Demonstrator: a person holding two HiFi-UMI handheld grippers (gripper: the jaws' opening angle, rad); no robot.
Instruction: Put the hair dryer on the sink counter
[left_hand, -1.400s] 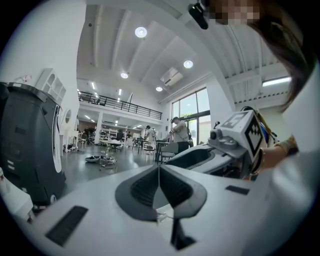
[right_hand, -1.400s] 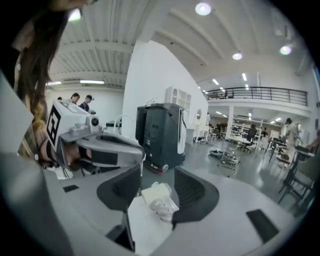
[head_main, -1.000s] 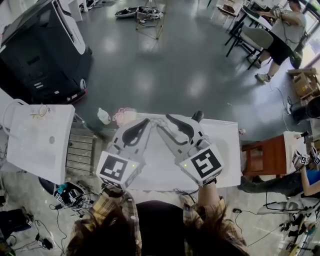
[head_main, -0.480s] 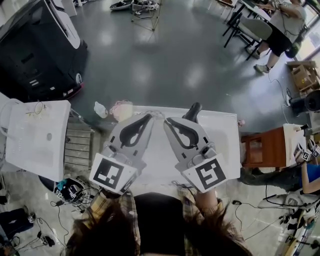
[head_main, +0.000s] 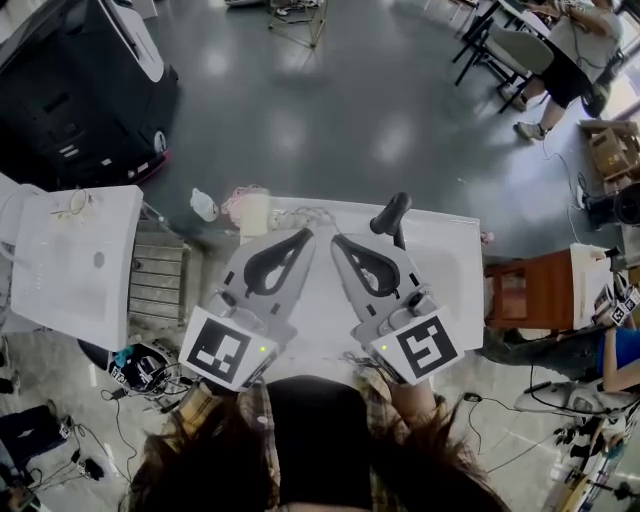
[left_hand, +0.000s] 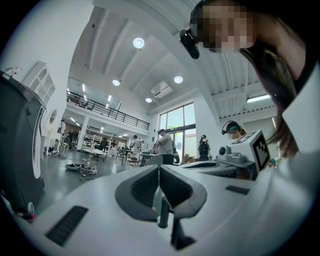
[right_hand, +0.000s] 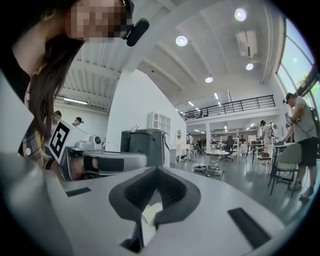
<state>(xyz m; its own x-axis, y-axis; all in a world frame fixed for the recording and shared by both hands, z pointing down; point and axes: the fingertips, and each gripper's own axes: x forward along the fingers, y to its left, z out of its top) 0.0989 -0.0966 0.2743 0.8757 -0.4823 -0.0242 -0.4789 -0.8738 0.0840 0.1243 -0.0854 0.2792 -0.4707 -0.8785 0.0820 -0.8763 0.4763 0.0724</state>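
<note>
Head view: hair dryer (head_main: 391, 211) slanting up-right

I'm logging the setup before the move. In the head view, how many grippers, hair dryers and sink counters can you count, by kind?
grippers: 2, the left gripper and the right gripper, both shut
hair dryer: 1, black, just past the right gripper's tip
sink counter: 1, white, off to the left
total: 4
</note>
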